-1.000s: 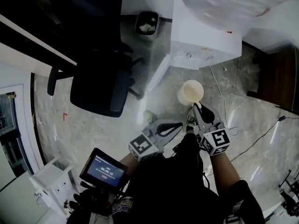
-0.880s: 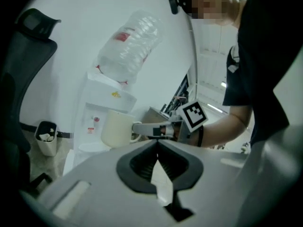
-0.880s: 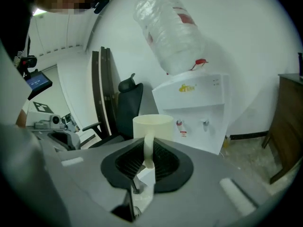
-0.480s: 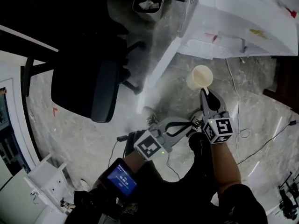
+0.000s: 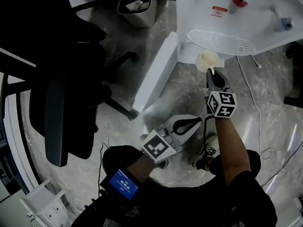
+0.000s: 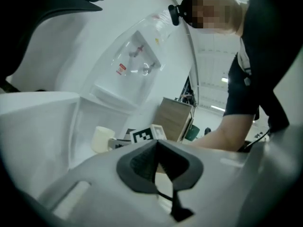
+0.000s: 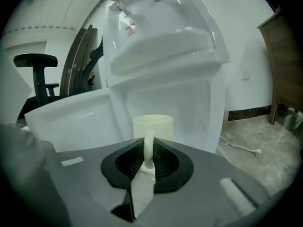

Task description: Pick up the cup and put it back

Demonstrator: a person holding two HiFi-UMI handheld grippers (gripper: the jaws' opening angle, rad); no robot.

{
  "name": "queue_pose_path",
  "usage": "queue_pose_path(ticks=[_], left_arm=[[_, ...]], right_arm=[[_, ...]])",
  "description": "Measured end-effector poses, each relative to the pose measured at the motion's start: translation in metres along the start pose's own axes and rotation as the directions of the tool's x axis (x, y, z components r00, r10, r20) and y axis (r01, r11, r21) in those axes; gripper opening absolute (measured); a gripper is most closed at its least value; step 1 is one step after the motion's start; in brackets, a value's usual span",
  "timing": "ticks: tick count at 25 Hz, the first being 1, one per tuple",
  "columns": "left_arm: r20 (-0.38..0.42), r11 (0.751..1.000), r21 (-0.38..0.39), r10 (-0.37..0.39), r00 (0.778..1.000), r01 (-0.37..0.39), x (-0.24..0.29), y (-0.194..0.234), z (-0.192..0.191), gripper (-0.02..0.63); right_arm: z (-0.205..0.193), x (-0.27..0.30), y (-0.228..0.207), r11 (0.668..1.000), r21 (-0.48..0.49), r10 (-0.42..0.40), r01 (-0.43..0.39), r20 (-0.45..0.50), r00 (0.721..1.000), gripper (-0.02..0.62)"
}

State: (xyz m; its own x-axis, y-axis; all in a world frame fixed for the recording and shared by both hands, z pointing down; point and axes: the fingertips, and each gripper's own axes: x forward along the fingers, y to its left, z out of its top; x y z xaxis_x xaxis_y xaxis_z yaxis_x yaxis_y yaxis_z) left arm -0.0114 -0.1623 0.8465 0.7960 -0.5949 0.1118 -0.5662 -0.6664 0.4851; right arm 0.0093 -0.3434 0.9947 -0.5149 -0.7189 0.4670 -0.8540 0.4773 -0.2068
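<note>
Head view only: an office chair at the left, a waste bin at the top, the marbled floor, and both grippers seen from above.
Left gripper view only: the cup seen side-on from the left, with the right gripper's marker cube just beside it and the person's forearm further right.
Right gripper view only: the pads pressing the cup's handle, and the water dispenser's open lower compartment behind the cup.
Left gripper: jaws closed together with nothing between them; it hangs over the floor, well apart from the cup, lower left of it in the head view.
Cup position: in the head view the cup is at the front edge of the dispenser's drip tray, to the right of the opened white door. Whether its base rests on anything cannot be told.
Cup axis: upright, long axis vertical, mouth upward, handle turned straight back toward the right gripper.
Right gripper: jaws narrowly parted and clamped on the cup's handle; the cup body stands just beyond its fingertips.
</note>
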Motion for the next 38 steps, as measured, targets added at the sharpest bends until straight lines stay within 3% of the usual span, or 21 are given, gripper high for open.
queue_pose_path(ticks=[3,6,11,18,25,30,37,38], left_arm=[[0.032,0.996,-0.041,-0.073,0.997,0.074,0.009,0.014,-0.01,0.003],[0.06,0.991,-0.105,-0.077,0.995,0.083,0.017,0.026,-0.011,0.003],[0.046,0.989,-0.11,-0.089,0.995,0.094,0.022,0.028,-0.023,0.003],[0.042,0.971,-0.218,-0.092,0.995,0.099,0.013,0.021,-0.04,0.003],[-0.012,0.97,-0.217,-0.114,0.993,0.109,0.009,0.021,-0.06,0.003],[-0.005,0.968,-0.214,-0.134,0.991,0.13,0.009,0.023,-0.056,0.003],[0.007,0.969,-0.187,-0.163,0.987,0.161,0.016,0.026,-0.046,0.003],[0.011,0.969,-0.184,-0.166,0.986,0.165,0.017,0.026,-0.044,0.003]], right_arm=[[-0.022,0.054,-0.027,1.0,-0.006,-0.024,0.024,0.009,1.0,0.044],[-0.031,0.102,-0.053,0.999,-0.007,-0.051,0.051,0.001,0.999,0.044],[-0.046,0.146,-0.065,0.996,-0.068,-0.067,0.062,-0.066,0.996,0.044],[-0.047,0.173,-0.068,0.994,-0.089,-0.076,0.068,-0.083,0.994,0.045],[-0.043,0.186,-0.067,0.989,-0.116,-0.099,0.091,-0.058,0.993,0.048],[-0.052,0.184,-0.063,0.987,-0.126,-0.106,0.096,-0.074,0.992,0.055],[-0.06,0.173,-0.067,0.994,-0.045,-0.099,0.095,-0.096,0.99,0.199],[-0.06,0.17,-0.068,0.995,-0.033,-0.1,0.097,-0.089,0.991,0.198]])
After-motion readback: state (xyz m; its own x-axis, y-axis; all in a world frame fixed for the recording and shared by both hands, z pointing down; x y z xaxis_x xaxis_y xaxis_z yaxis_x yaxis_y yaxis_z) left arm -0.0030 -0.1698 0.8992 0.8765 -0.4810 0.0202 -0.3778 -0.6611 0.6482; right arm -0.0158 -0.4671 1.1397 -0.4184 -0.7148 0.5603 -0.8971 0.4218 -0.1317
